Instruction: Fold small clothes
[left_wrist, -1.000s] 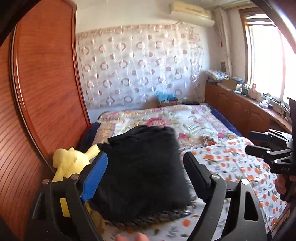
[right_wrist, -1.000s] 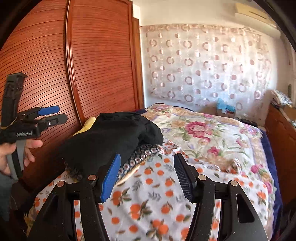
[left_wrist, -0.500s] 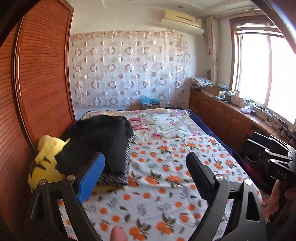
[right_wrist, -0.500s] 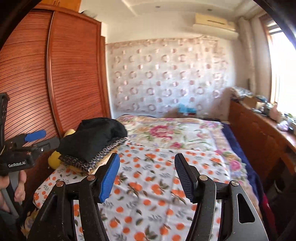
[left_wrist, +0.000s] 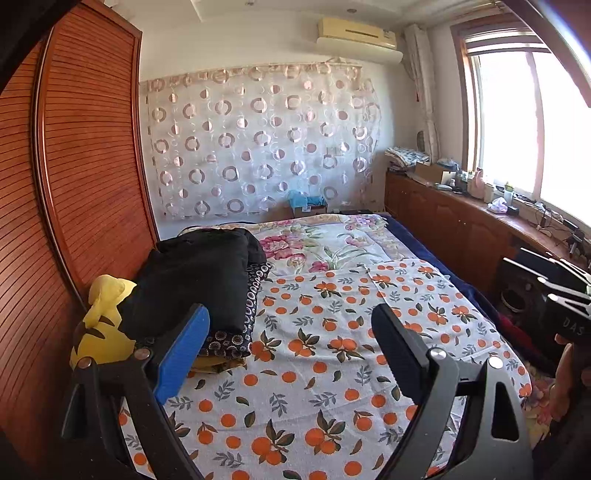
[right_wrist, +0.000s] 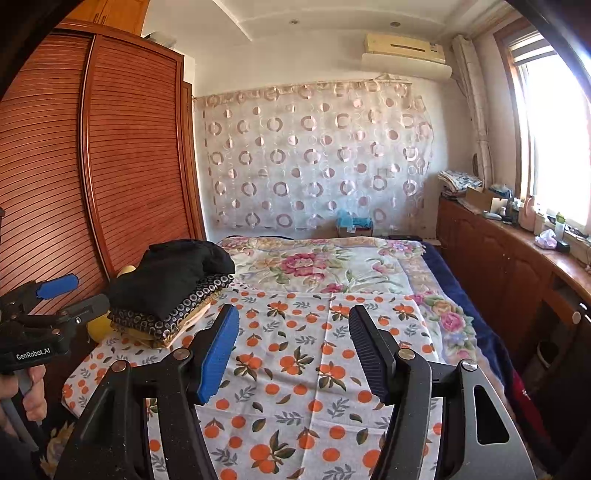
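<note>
A stack of folded clothes lies at the bed's left edge: a black garment (left_wrist: 199, 277) on top of a dark ring-patterned piece (left_wrist: 251, 306) and a yellowish one. The same stack (right_wrist: 173, 284) shows in the right wrist view. My left gripper (left_wrist: 291, 350) is open and empty, held back from the bed and above the orange-print sheet (left_wrist: 332, 369). My right gripper (right_wrist: 293, 350) is open and empty too, above the same sheet (right_wrist: 295, 369). Each gripper shows at the edge of the other's view, the right one (left_wrist: 554, 295) and the left one (right_wrist: 55, 302).
A yellow plush toy (left_wrist: 99, 332) sits beside the stack against the wooden wardrobe (left_wrist: 74, 203). A floral quilt (left_wrist: 325, 240) covers the far half of the bed. A wooden cabinet (left_wrist: 461, 229) with clutter runs under the window on the right.
Both grippers have pulled back and up from the black garment. The stack now lies farther off at the left, and more of the bed shows.
</note>
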